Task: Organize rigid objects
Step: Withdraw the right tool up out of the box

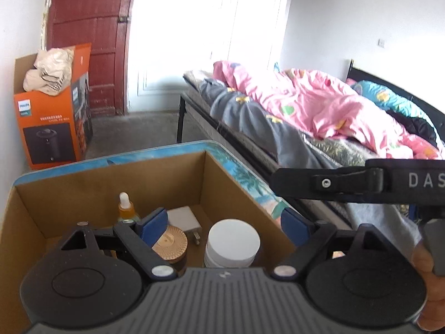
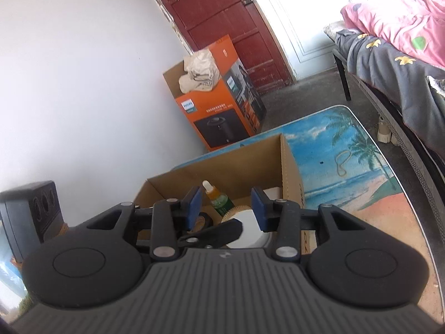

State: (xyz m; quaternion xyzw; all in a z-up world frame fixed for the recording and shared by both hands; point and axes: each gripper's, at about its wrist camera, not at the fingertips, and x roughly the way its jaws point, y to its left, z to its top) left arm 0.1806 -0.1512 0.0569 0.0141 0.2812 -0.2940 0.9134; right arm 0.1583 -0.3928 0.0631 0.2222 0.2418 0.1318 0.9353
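the left gripper [image 1: 224,224] is wide apart with nothing in it, right over the white jar [image 1: 233,243] in the cardboard box [image 1: 236,183], so lift straight up, don't bump it.

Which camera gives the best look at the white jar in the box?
The left wrist view: the white jar shows its whole lid and part of its side. In the right wrist view the jar is mostly hidden behind gripper parts.
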